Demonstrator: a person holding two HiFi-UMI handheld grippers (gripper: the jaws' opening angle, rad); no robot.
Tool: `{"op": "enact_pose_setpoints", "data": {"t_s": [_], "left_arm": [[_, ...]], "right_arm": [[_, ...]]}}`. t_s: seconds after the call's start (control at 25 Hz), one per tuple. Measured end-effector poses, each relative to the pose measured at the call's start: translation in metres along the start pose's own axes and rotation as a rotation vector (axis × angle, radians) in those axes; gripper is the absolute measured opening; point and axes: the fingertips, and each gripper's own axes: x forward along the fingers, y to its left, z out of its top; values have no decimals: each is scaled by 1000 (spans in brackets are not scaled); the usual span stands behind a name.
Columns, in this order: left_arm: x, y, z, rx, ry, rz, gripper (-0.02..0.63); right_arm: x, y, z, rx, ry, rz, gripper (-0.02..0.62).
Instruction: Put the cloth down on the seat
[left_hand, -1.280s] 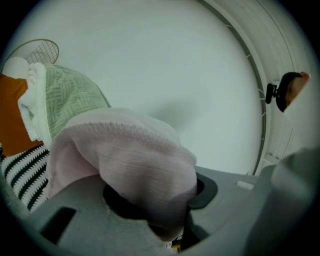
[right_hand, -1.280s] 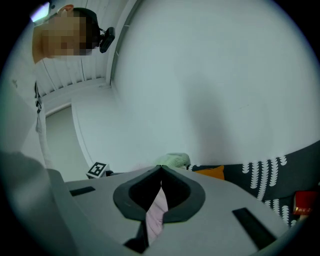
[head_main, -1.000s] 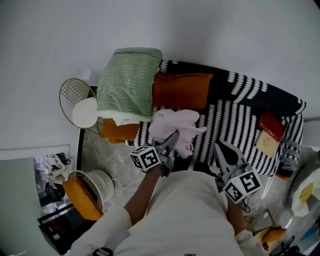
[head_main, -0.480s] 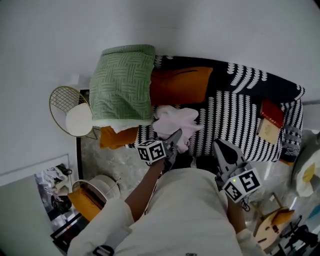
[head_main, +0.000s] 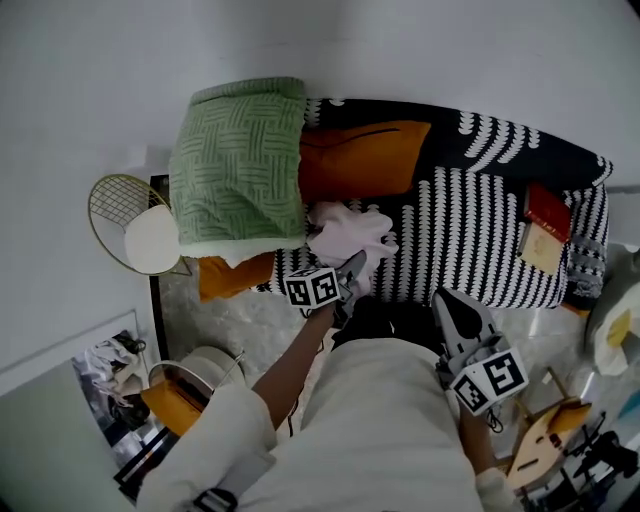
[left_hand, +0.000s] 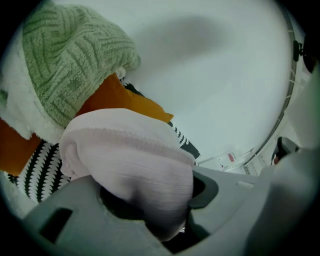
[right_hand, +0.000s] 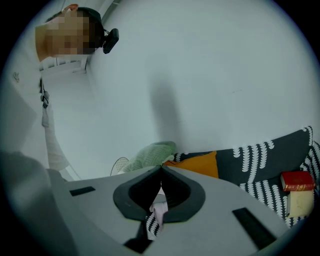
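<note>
Cloth (head_main: 345, 232), pale pink and crumpled, is lying heaped on the left part of the seat (head_main: 470, 235), which is covered in black fabric with white stripes. The heap is sitting just in front of the orange cushion (head_main: 360, 158) and just beside the green blanket (head_main: 235, 165), which is draping over the seat's left end. The near edge of the cloth is reaching toward the front edge of the seat, where the left gripper (head_main: 355, 270) is meeting it. The left gripper view is showing both jaws clamping a thick fold of the cloth, with the fabric bulging up over the jaw tips and filling the gap between them. The right gripper (head_main: 447, 300) is hovering off the front edge of the seat, to the right of the cloth and apart from it, pointing toward the striped cover. The right gripper view is showing its jaws brought together at the tips and holding nothing; only a sliver of cloth and stripes is showing through the slot behind the tips. A red book (head_main: 548, 212) is resting at the far right of the seat, well apart from the cloth. Whether the whole cloth is bearing on the seat, or the left gripper is carrying part of it, cannot be told.
</note>
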Motion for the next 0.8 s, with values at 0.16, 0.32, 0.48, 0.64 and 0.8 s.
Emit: {"op": "enact_pose_setpoints", "data": {"t_s": [0.16,0.32,0.48,0.64,0.8], "left_arm": [[13,24,-7,9,27,42,175],[26,44,-15,15,39,79,176],[36,63,-23,-1,55,117,181],[49,84,-30,-4,85,160,189],[61,102,-40,40,141,214,202]], "right_arm": [[-2,-7,-5,19,15,-24,9],[-2,-11,-10,31,30,-33,8],[-3,-15,-15,40,48,-42,9],[-3,-18,-22,55,68,-52,9],[-4,-18,-27,61,80,-60,8]]}}
